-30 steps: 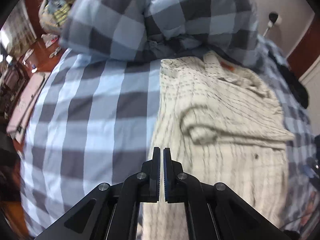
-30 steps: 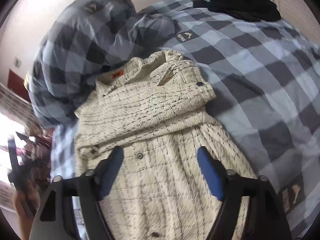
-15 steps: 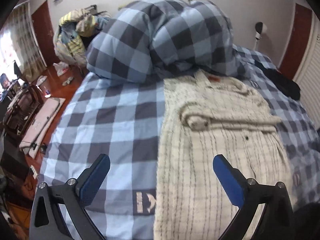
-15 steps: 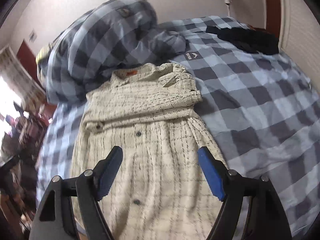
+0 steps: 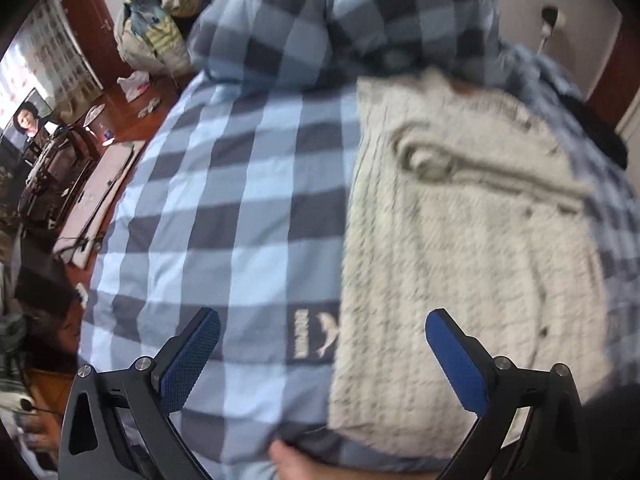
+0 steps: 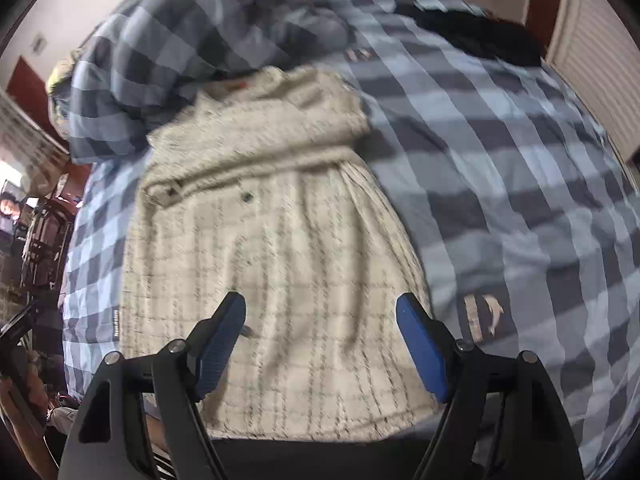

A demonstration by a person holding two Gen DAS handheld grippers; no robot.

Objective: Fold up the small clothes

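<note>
both tongs [image 5: 320,334] [image 6: 320,320] gape above cream shirt [image 6: 276,264]

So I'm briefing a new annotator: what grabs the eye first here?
A cream checked shirt lies partly folded on a blue plaid bedspread, with a bunched plaid duvet heaped behind it. Both grippers, left and right, hang above with jaws open, empty.

Soft, even indoor daylight; brightest at blown-out window [image 6: 8,172] on far left edge. Heavy motion blur across cream checked woven shirt [image 5: 460,240] and blue-grey checked bed cover [image 5: 240,200]. Strong fisheye curvature, dark vignetted corners.
</note>
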